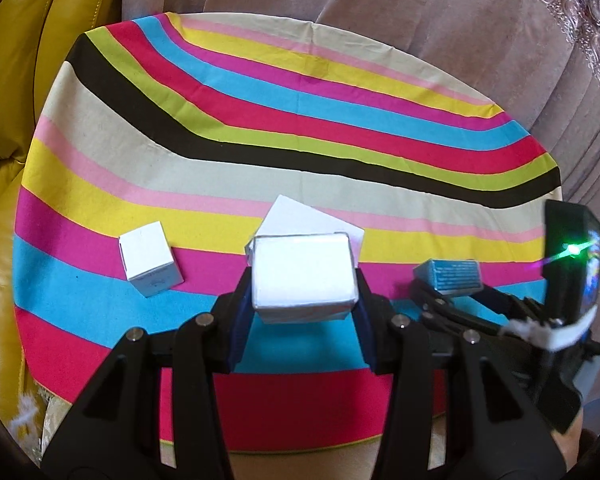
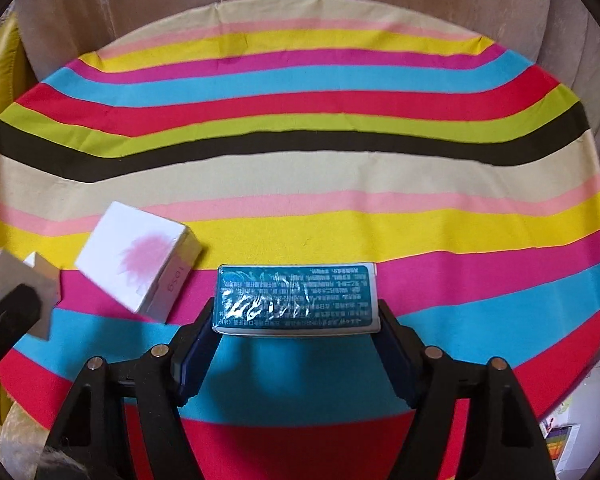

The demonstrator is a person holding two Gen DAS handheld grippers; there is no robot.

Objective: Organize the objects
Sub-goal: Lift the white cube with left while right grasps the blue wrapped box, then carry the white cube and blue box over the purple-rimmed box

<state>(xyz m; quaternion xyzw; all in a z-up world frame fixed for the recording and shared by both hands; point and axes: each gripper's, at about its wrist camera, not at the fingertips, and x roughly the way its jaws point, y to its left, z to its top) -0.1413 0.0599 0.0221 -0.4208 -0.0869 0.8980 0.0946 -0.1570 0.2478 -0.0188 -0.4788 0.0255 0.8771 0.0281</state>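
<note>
Round table (image 1: 260, 148) w/ striped cloth: pink, yellow, blue, red, green, black, beige bands. Lying on it: small white cube box (image 1: 150, 264) at left in left wrist view, flat white box w/ pink flower print (image 2: 140, 258) near middle.

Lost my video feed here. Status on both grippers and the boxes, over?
Left gripper shut on white box. Right gripper shut on teal box. Pink-flower box and small white box on striped cloth. Nothing in the way.
</note>
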